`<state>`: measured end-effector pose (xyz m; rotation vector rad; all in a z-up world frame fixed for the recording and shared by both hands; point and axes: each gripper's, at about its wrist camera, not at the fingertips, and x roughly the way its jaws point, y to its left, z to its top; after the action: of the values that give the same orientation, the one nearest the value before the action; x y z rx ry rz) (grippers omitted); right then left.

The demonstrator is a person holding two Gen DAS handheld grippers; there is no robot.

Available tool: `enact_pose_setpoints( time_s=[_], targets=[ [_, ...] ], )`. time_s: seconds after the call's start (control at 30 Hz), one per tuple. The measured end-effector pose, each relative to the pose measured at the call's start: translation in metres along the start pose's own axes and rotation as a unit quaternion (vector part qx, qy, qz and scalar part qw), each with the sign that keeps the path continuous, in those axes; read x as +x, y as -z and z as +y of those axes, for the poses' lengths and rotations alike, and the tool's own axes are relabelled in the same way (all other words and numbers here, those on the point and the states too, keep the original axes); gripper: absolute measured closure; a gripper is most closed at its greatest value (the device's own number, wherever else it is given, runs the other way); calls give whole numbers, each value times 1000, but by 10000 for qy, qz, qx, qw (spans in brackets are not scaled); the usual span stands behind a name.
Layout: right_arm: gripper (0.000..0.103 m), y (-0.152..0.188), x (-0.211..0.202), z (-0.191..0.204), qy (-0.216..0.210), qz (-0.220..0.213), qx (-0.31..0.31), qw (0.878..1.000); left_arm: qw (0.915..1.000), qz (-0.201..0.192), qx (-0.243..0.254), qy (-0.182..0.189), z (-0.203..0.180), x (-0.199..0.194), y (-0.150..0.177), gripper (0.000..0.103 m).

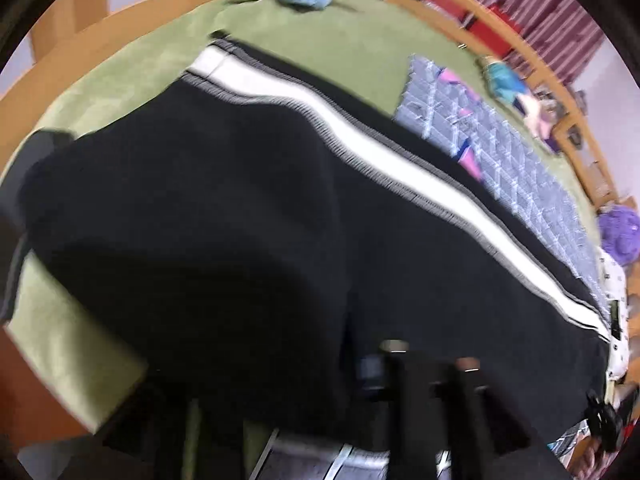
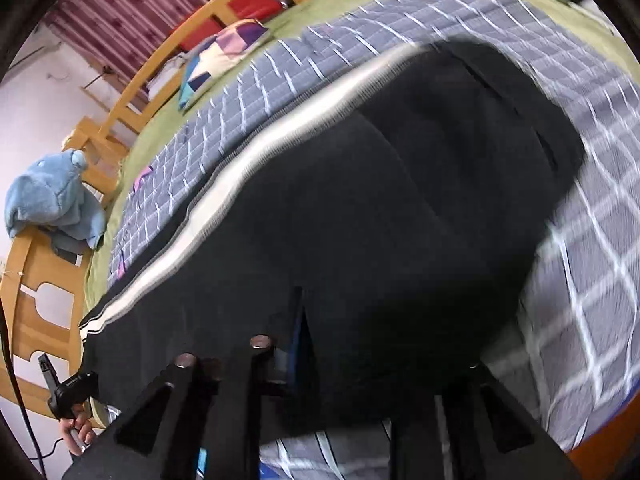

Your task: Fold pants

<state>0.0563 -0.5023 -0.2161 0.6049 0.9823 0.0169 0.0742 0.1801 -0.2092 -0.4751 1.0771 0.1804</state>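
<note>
My left tongs (image 1: 430, 354) and right tongs (image 2: 222, 350) each pinch the black pants (image 1: 224, 216) (white-striped) above the bed (image 1: 320, 36).

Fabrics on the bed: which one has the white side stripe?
The black pants, lying nearest both hand-held grippers. A grey-edged white stripe runs along them. The grey checked quilt has thin crossing lines; the green sheet is plain.

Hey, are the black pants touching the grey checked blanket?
Touching. In the right wrist view the black pants lie directly on the grey checked blanket, their edge overlapping it with no gap showing.
</note>
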Motion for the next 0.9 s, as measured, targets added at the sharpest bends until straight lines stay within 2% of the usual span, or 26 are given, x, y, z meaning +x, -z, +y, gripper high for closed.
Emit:
enact_pose_setpoints(
  time_s=[0.03, 0.07, 0.1, 0.13, 0.17, 0.2, 0.27, 0.37, 0.47, 0.5, 0.57, 0.6, 0.63, 0.7, 0.73, 0.8, 0.83, 0.87, 0.9],
  targets=[
    [78, 10, -11, -3, -101, -128, -3, 9999, 10000, -50, 12, -22, 0, -9, 3, 53],
    [72, 18, -22, -5, -165, -274, -5, 9995, 9999, -155, 52, -23, 0, -18, 5, 38],
    [64, 26, -39, -9, -232, -554, -2, 9982, 9995, -295, 101, -56, -1, -26, 8, 32],
    [39, 30, -53, -13, -201, -774, 31, 9968, 9988, -462, 143, -111, -2, -35, 12, 26],
    [23, 30, -60, -19, -156, -925, 97, 9955, 9982, -565, 167, -128, -3, -40, 15, 26],
    [23, 29, -67, -25, -142, -1099, 196, 9936, 9979, -607, 183, -117, -6, -43, 17, 26],
    [23, 18, -64, -39, -190, -1257, 498, 9906, 9981, -590, 185, 31, -11, -46, 24, 26],
    [23, -3, -38, -60, -712, -1307, 1137, 9823, 9980, -552, 224, 228, -23, -44, 29, 26],
    [25, -25, -2, -74, -1019, -1224, 1757, 9715, 9969, -709, 324, 138, -35, -45, 35, 26],
    [31, -33, 14, -77, -1081, -1103, 1944, 9687, 9966, -749, 333, 102, -37, -45, 37, 26],
    [75, -53, 28, -70, -971, -981, 1830, 9734, 9962, -826, 272, 79, -39, -45, 37, 26],
    [85, -64, 23, -62, -820, -1064, 1482, 9798, 9962, -845, 197, 90, -39, -45, 36, 26],
    [89, -79, 5, -53, -675, -1246, 1008, 9848, 9962, -848, 159, 132, -39, -47, 36, 26],
    [90, -97, -33, -54, -949, -1613, 725, 9797, 9952, -915, 146, 300, -41, -51, 36, 26],
    [89, -102, -45, -61, -925, -1668, 687, 9792, 9946, -978, 146, 315, -42, -53, 37, 26],
    [88, -105, -52, -79, -327, -1779, 486, 9823, 9932, -1102, 210, 324, -48, -57, 38, 26],
    [82, -104, -47, -89, -128, -1703, 489, 9841, 9926, -1143, 276, 305, -50, -59, 39, 26],
    [77, -103, -33, -102, 79, -1340, 536, 9895, 9923, -1170, 320, 266, -52, -60, 39, 26],
    [77, -101, -16, -115, 165, -816, 581, 9948, 9919, -1197, 359, 227, -54, -62, 38, 26]
  ],
)
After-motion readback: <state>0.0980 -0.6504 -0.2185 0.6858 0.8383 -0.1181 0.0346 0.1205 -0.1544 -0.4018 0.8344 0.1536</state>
